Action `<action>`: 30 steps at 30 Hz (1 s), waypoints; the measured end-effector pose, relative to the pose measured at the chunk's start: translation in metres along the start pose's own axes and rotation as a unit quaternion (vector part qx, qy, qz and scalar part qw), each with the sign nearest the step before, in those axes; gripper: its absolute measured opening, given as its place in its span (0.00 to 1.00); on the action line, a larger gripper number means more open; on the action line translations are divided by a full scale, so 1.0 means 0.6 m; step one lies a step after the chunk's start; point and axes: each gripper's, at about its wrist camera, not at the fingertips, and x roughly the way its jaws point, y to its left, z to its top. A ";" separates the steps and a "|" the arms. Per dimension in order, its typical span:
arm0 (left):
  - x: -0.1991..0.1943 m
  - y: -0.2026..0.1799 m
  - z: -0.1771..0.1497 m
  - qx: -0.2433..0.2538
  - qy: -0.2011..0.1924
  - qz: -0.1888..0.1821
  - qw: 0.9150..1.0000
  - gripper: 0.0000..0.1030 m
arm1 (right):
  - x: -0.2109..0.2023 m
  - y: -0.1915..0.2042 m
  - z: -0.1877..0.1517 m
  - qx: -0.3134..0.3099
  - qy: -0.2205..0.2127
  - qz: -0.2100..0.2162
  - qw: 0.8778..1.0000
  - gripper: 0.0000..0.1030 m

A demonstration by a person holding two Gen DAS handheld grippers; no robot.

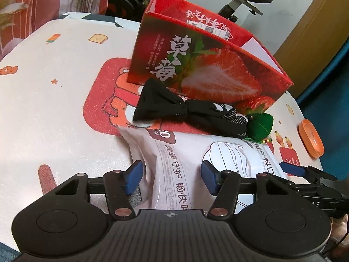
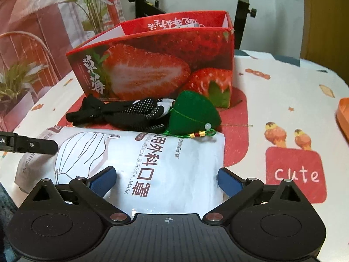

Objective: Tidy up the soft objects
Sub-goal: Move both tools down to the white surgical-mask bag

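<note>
Both tongs, left gripper (image 1: pixel 170 178) and right gripper (image 2: pixel 167 182), stand unclenched astride opposite ends of the mask pack (image 2: pixel 152 163) lying flat beneath them: light, limp, probably slippery film, best pinched at its edges.

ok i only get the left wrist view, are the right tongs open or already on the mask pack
observer: Open. The right tongs hang over the near right end of the mask pack, pads wide apart.
operator: what's the green thing, it's half hidden for me
observer: A green pouch shaped like a wrapped dumpling. Its tassel cord lies on the pack's far edge.
operator: any english on the pack
observer: Yes, it reads "surgical mask".
</note>
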 end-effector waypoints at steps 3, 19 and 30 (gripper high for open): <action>0.009 -0.002 -0.002 0.002 0.008 0.002 1.000 0.60 | 0.003 -0.001 0.000 0.001 0.002 0.002 1.000 0.96; 0.030 0.013 -0.005 -0.016 0.022 -0.008 1.000 0.62 | 0.007 0.000 -0.002 -0.016 0.007 0.019 1.000 0.88; 0.030 0.018 -0.007 -0.020 0.022 -0.008 1.000 0.62 | -0.010 0.030 0.006 -0.097 0.002 0.005 0.995 0.61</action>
